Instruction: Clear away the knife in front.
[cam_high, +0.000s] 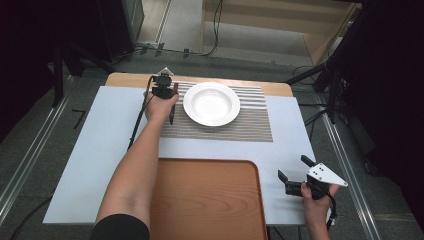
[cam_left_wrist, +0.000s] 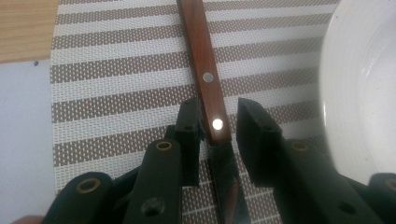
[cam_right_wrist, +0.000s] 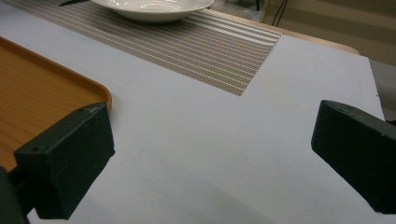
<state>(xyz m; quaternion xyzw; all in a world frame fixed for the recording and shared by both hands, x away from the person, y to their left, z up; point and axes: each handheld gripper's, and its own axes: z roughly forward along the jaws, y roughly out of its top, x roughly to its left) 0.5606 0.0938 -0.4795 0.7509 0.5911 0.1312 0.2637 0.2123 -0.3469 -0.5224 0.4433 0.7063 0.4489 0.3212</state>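
A knife (cam_left_wrist: 208, 79) with a brown riveted wooden handle lies on the striped placemat (cam_left_wrist: 116, 84), just left of the white plate (cam_high: 211, 103). Its dark blade (cam_high: 171, 117) points back toward the person. My left gripper (cam_left_wrist: 217, 121) is down over it, with one jaw on each side of the spot where handle meets blade. The left jaw is almost touching the knife and a gap shows at the right jaw, so the gripper is open. My right gripper (cam_high: 295, 168) is held wide open above the table's front right, with nothing between its jaws (cam_right_wrist: 210, 154).
An orange-brown tray (cam_high: 205, 200) lies empty at the front centre, its rim (cam_right_wrist: 100, 91) close to the right gripper's left jaw. The plate's edge (cam_left_wrist: 359, 93) is immediately right of the left gripper. A pale sheet (cam_right_wrist: 261, 107) covers the table around the placemat (cam_high: 250, 120).
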